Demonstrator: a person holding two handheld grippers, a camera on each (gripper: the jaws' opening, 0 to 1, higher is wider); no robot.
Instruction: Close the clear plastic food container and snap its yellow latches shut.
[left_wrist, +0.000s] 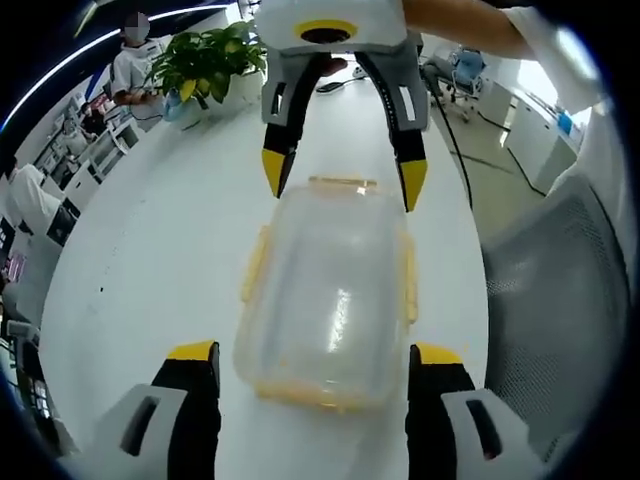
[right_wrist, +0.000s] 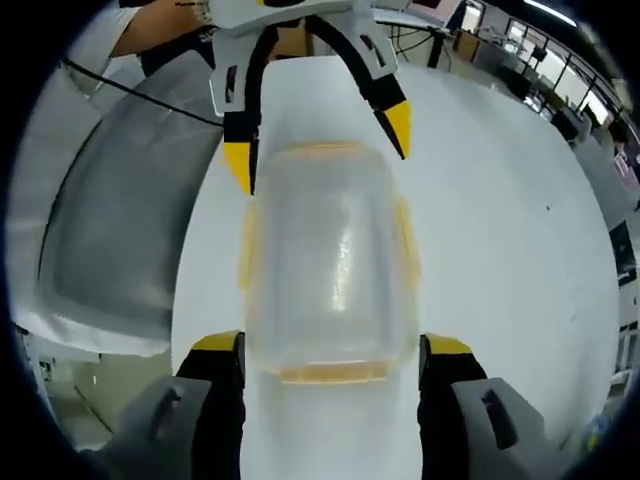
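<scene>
container: clear plastic food container (left_wrist: 325, 295) lay lid-on on the white table (left_wrist: 150, 250), lengthwise between the two grippers
latches: yellow latches (left_wrist: 254, 265) sat along its sides and both ends - whether snapped down, couldn't tell
left gripper: left gripper (left_wrist: 315, 352) had jaws spread wide, flanking the container's near end, gripping nothing
right gripper: right gripper (right_wrist: 333, 345) also spread, straddling the opposite end - nothing clamped
background: potted plant (left_wrist: 205, 60) at the table's far end; grey chair (left_wrist: 555, 290) beside the table
</scene>
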